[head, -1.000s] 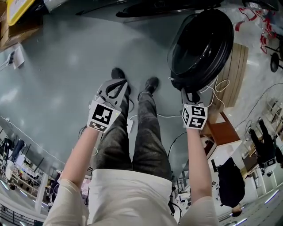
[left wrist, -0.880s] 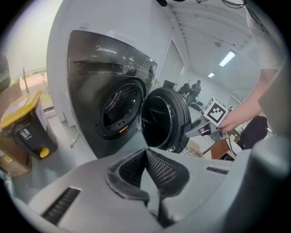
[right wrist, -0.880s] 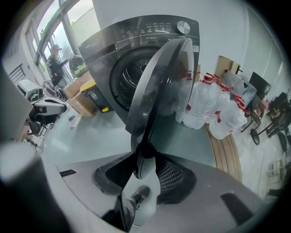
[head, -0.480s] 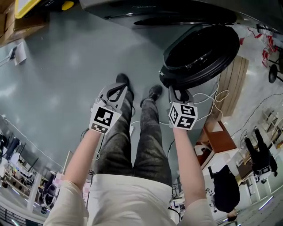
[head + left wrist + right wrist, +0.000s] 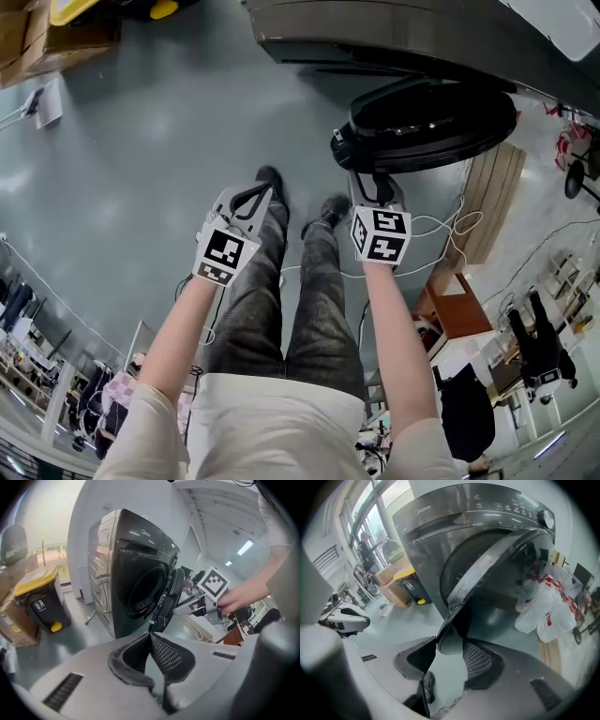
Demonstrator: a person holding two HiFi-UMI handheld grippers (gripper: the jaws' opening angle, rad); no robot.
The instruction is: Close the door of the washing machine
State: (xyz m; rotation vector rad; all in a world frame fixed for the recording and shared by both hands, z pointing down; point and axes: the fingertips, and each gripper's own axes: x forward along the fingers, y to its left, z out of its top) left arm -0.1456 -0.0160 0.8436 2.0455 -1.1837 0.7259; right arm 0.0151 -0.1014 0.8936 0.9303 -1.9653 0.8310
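The dark grey front-loading washing machine (image 5: 394,37) stands at the top of the head view. Its round dark door (image 5: 427,127) hangs partly open, angled toward the drum. My right gripper (image 5: 367,187) is at the door's near edge. In the right gripper view the door's rim (image 5: 449,641) sits between the opening jaws of that gripper (image 5: 450,644), which stand wide and do not clamp it. My left gripper (image 5: 251,197) hangs over the person's left leg, shut on nothing. In the left gripper view its fingertips (image 5: 150,635) meet, with the door (image 5: 169,597) beyond.
A yellow-lidded bin (image 5: 40,599) and cardboard boxes (image 5: 14,620) stand left of the machine. A wooden pallet (image 5: 487,202), white cables (image 5: 441,225) and a brown stool (image 5: 459,309) lie to the right. White bags with red print (image 5: 548,606) sit behind the door.
The door has swung from wide open toward the machine front. My right gripper moved with it, left and up in the head view. The left gripper shifted only a little.
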